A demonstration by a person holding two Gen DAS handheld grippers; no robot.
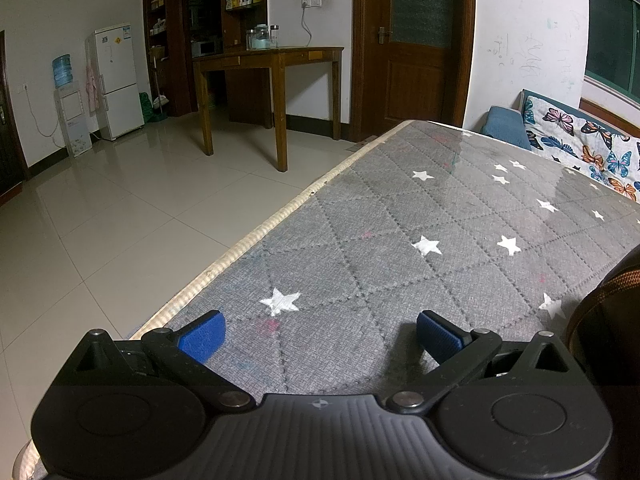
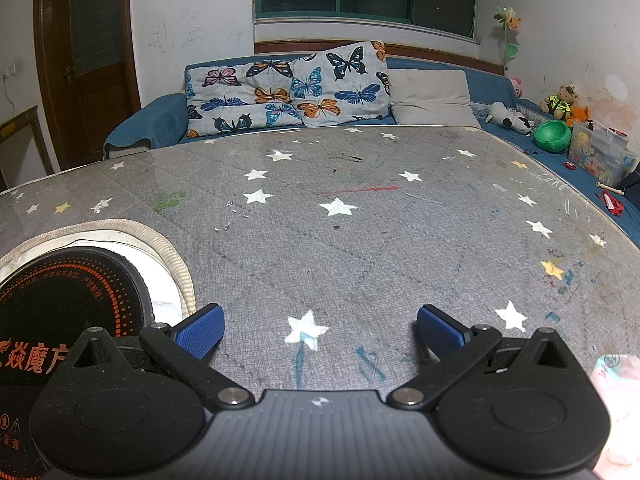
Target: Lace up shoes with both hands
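Note:
My left gripper [image 1: 320, 334] is open low over the grey star-patterned table cover [image 1: 400, 220], nothing between its blue pads [image 1: 202, 338]. At the right edge of the left wrist view a dark object with a brown woven lace or cord [image 1: 612, 280] shows partly; it may be the shoe, mostly cut off. My right gripper [image 2: 320, 332] is also open above the same cover [image 2: 360, 240], with only a white star under the gap. No shoe appears in the right wrist view.
A black induction cooktop [image 2: 60, 312] sits in a round rimmed cut-out at the left. A pink-white packet [image 2: 616, 400] lies at the lower right. A blue sofa with butterfly cushions [image 2: 288, 92] lies beyond. The table's left edge [image 1: 260, 236] drops to tiled floor.

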